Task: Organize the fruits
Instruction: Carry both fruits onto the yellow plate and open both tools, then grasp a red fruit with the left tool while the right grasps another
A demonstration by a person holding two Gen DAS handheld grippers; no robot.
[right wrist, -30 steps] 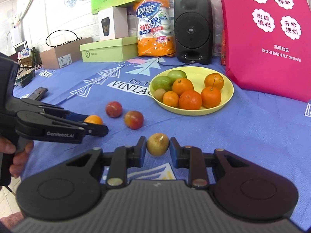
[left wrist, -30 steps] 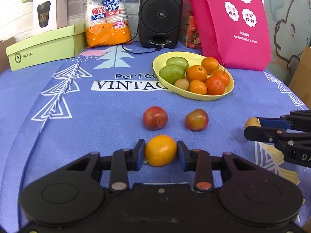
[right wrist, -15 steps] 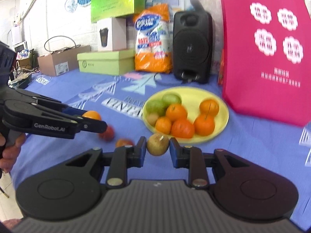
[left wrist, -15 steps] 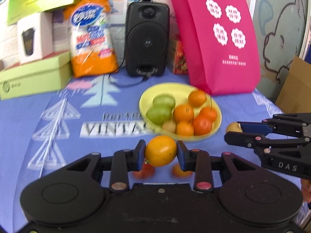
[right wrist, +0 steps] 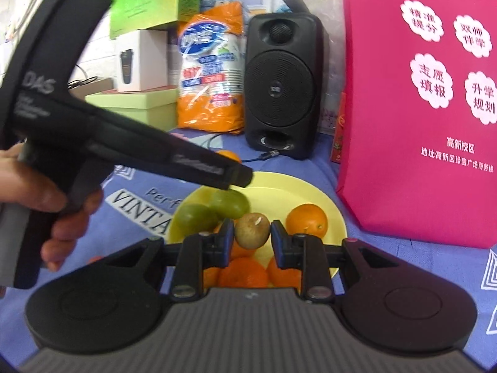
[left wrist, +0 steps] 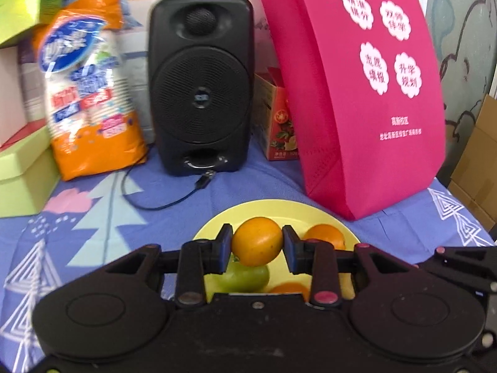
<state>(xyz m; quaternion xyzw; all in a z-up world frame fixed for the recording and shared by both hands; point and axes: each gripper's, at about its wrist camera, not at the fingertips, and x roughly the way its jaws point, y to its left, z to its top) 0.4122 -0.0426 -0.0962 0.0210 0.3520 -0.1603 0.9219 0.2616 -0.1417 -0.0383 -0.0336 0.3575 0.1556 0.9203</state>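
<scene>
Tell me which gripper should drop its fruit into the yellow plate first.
Probably right. The right gripper holds its small brown fruit over the yellow plate's middle; the left gripper, clamping the orange fruit, hangs over the green fruits.

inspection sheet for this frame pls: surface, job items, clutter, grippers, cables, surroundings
Surface: blue printed tablecloth, partly covered by boxes and bags.
Job's things: yellow plate holding green fruits and oranges; orange fruit and small brown fruit held above it.
Clutter: black speaker, orange cup pack, pink bag, green box, red carton.
Grippers: left gripper shut on the orange fruit; right gripper shut on the small brown fruit.
Cables: black cable loops from the speaker across the cloth.
Surroundings: cardboard box at right; a hand holds the left gripper.
</scene>
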